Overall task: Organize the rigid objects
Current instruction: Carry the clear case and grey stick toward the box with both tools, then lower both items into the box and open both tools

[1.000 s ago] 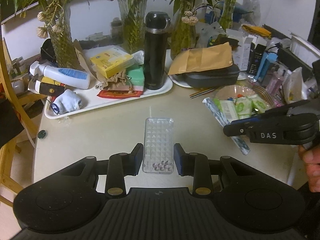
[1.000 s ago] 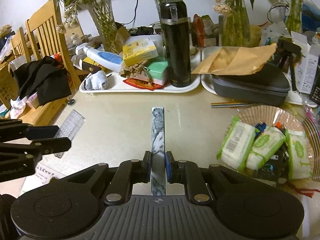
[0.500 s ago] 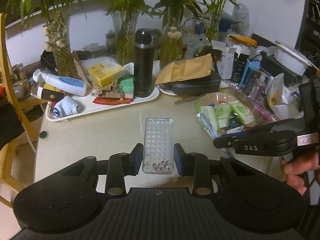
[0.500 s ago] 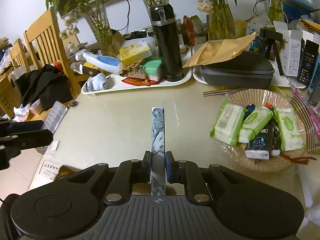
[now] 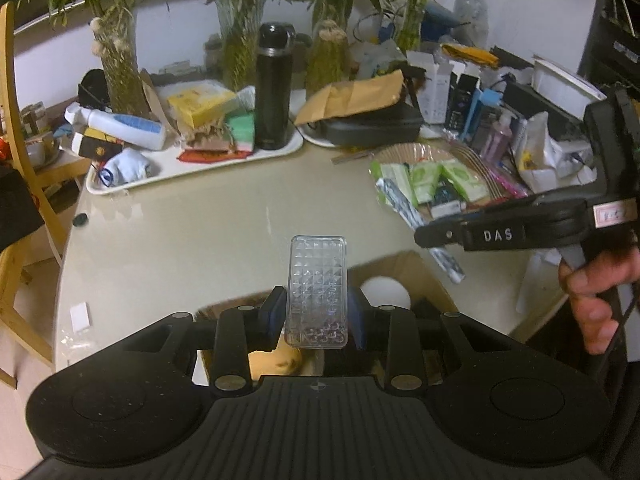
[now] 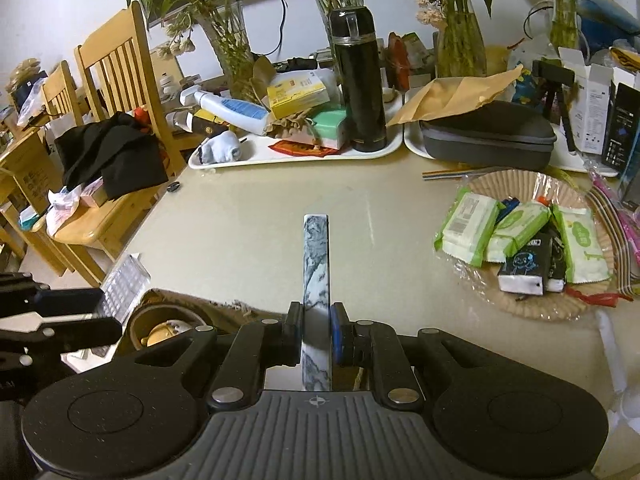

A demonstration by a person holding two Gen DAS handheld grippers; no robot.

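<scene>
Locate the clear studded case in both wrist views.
Left wrist: clear studded case at centre bottom, held in the left tool.
Right wrist: same case at the left edge, seen edge-on.
Shared landmark: black flask standing on the white tray.

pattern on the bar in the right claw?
White-and-grey marbled bar, shut in the right claw; clearest in the right wrist view.

— What's on that beige table (image 6: 248,216)?
— A white tray (image 6: 296,157) at the back, a second tray (image 6: 416,145) beside it, a wicker plate (image 6: 532,304) to the right.
— And that small dark thing?
— Some button (image 5: 79,219) near the left edge.
</scene>
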